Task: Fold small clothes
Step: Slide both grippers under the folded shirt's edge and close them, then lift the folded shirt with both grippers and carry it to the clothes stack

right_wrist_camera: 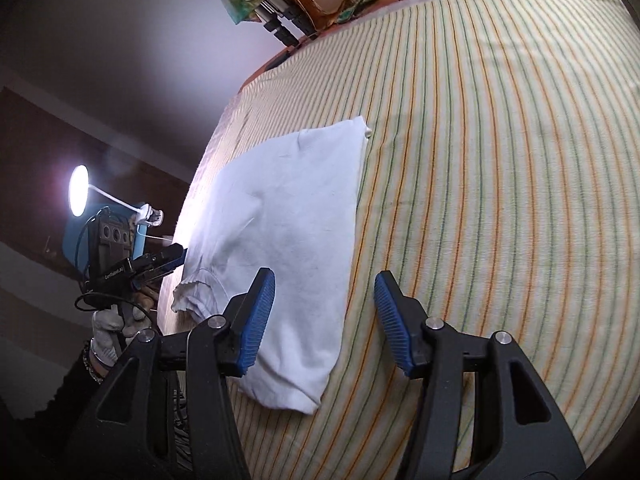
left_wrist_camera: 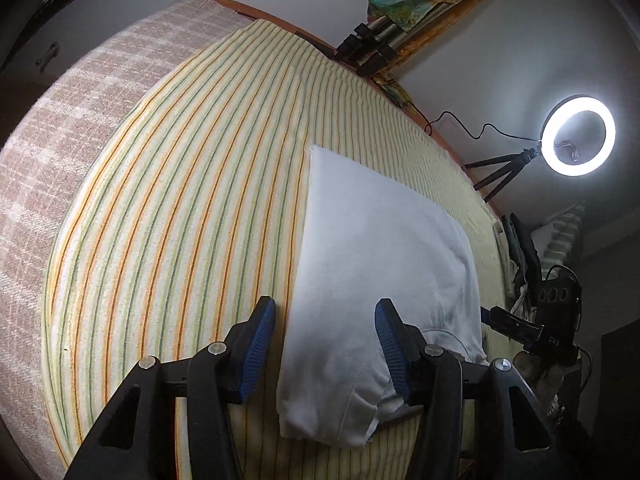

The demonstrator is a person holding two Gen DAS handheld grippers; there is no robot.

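Both grippers spread above white garment on striped bedspread, ring light behind.

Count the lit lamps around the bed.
2: a ring light on a tripod past the bed's far edge, and a round lamp beside the bed. Others may be hidden.

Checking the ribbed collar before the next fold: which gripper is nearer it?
Left. The left gripper hangs open right beside the collar of the white garment; the right gripper straddles the opposite folded edge.

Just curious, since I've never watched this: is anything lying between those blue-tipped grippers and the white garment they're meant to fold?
Nothing visible. The white garment lies on the striped cover beneath both open grippers.
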